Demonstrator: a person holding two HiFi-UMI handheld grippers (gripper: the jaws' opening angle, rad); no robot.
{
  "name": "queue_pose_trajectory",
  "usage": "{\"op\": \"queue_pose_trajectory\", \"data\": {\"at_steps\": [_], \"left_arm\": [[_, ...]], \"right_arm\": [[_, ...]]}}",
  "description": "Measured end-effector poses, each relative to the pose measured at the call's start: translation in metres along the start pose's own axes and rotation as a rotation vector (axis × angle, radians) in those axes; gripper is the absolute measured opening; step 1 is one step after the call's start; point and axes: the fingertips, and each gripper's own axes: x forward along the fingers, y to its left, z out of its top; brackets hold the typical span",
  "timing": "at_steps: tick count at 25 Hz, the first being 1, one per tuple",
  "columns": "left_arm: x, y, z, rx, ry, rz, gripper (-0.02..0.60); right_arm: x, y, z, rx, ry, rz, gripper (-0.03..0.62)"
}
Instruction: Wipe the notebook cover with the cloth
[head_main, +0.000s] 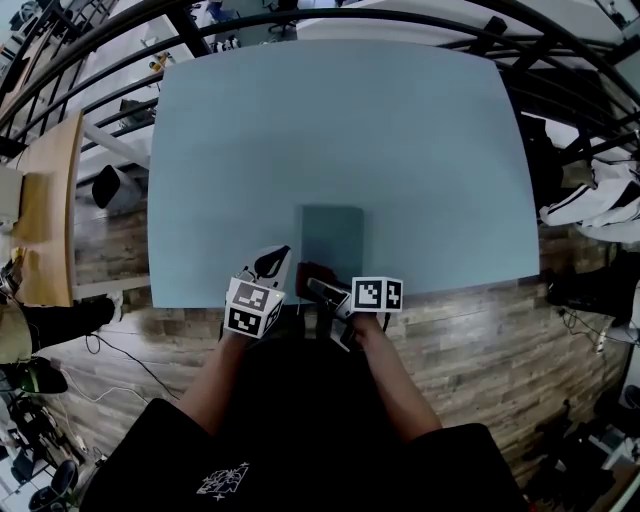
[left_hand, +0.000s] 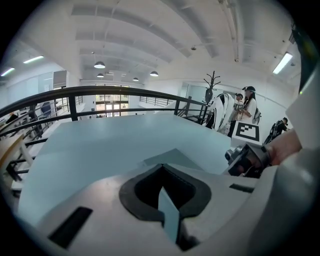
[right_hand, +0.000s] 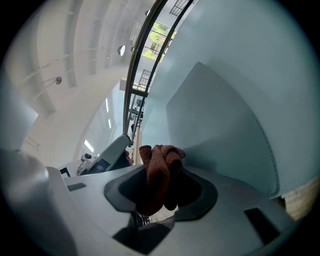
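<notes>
Head view: right gripper (head_main: 320, 285), clenched on red-brown cloth (head_main: 310, 275), sits at notebook (head_main: 331, 238) near edge. Notebook's long axis runs near-to-far. Left gripper (head_main: 278, 258), jaws together, sits just left.

Notebook (head_main: 331, 236) on table (head_main: 340, 120) near its front edge, cloth (head_main: 312, 275) just before it.

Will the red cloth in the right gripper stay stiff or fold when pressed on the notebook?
The cloth sits bunched in soft folds in the right gripper, so it likely flops and flattens. Its fuzzy weave probably drags, not slips.
</notes>
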Motion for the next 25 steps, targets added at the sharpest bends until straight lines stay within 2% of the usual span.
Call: {"op": "queue_pose_trajectory", "data": {"at_steps": [12, 25], "left_arm": [[-0.002, 0.003, -0.010, 0.001, 0.013, -0.014, 0.008], [0.007, -0.014, -0.001, 0.032, 0.006, -0.056, 0.008]], "right_arm": [[0.006, -0.014, -0.011, -0.039, 0.039, -0.059, 0.146], [-0.025, -0.031, -0.005, -0.015, -0.019, -0.090, 0.146]]}}
